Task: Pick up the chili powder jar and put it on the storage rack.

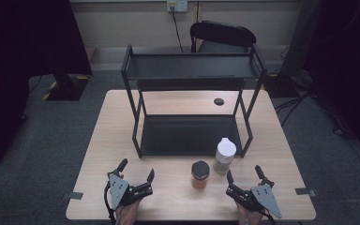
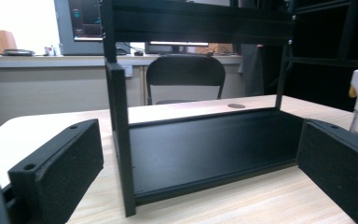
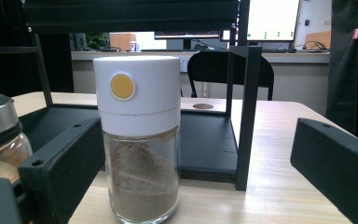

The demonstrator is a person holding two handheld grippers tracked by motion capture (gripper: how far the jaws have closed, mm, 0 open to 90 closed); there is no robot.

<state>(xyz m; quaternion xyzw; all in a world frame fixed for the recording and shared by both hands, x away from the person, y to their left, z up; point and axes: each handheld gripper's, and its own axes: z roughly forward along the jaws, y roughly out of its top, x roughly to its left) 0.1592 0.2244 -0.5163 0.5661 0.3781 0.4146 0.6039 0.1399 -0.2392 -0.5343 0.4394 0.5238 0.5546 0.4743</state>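
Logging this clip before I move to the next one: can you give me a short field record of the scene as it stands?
setting: wooden table with a black two-tier metal rack
items: white-capped spice jar holding brown powder; dark-lidded spice jar to its left
item state: both upright on the table, in front of the rack
left tongs: open, holding nothing
right tongs: open, holding nothing, facing the white-capped jar
rack shelves: both bare

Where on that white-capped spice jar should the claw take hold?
Probably around the white-capped jar's glass body just under the cap, coming level from the near edge of the table. It stands upright and round, and the right claw, open, already faces it, with the dark-lidded jar apart at its left.
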